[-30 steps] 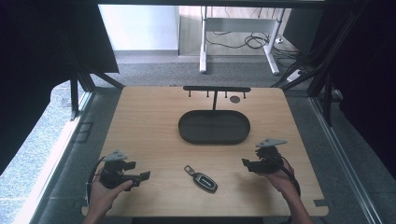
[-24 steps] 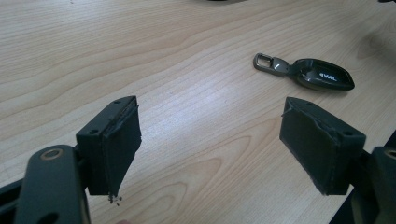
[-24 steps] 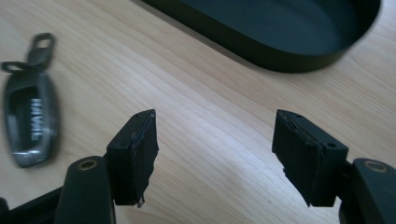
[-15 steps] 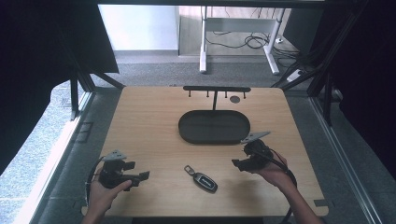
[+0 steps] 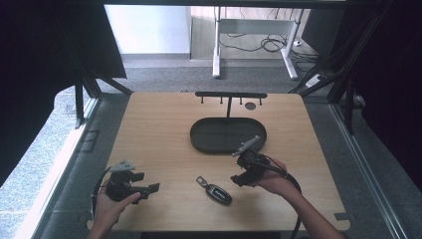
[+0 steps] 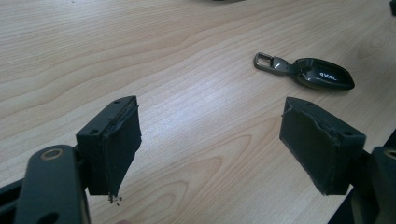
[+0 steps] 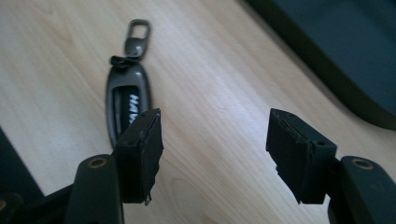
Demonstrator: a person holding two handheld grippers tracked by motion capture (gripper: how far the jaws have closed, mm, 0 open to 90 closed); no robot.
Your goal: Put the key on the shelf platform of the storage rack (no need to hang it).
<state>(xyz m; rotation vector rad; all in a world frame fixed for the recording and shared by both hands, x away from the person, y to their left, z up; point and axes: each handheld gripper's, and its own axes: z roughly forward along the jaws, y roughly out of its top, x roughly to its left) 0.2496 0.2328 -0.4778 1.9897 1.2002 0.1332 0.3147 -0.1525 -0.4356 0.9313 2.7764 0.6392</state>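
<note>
High view first: the key fob (image 5: 214,190) is lying flat on the wooden table (image 5: 159,129), at about six o'clock from the dark oval tray (image 5: 228,135) and untouched. The right gripper (image 5: 238,179) is hanging just beside the fob at its three o'clock, its jaws, which have just been closing, standing partly open with nothing between them. The left gripper (image 5: 153,187) is waiting at nine o'clock, jaws wide and empty. Judging by this, picking up the fob is only beginning; the grab and carrying are both left.
</note>
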